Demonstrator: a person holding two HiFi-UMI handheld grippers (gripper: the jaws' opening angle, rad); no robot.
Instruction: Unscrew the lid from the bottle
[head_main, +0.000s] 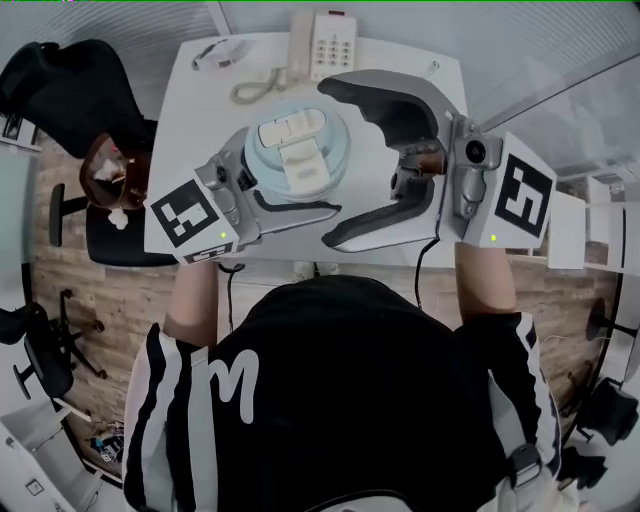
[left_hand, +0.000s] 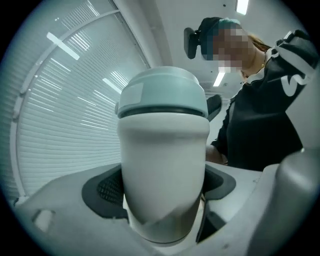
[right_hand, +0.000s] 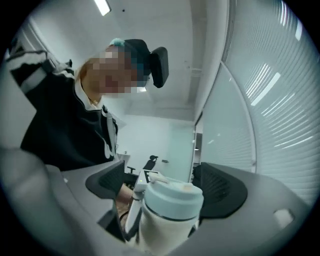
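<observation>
Left tongs (left_hand: 162, 210): we see them clamped on the white body of the bottle (left_hand: 162, 165), one jaw pressed against each side, low on the body and well below the lid.

Right tongs (right_hand: 162, 187): the jaws stand wide apart. The top of the bottle sits low between them with a gap on either side, and we see no jaw touching it.

Bottle: it stands upright in the left tongs' grip, just beside the right tongs and partly inside their open span. We cannot tell whether its base rests on the bench.

Lid (head_main: 297, 150): pale blue and domed, it sits on the bottle above a dark ring. A whitish flip piece lies across its top, seen from the head view.

Bench (head_main: 200, 110): white, it lies beneath both tongs.

Telephone (head_main: 322, 45): it rests on the bench beyond the tips of both tongs, well apart from the bottle. Its coiled cord (head_main: 258, 87) trails toward the left tongs' side.

Person (head_main: 340, 400): they wear a black top with white stripes on the sleeves and stand behind both tongs, one forearm running into each.
</observation>
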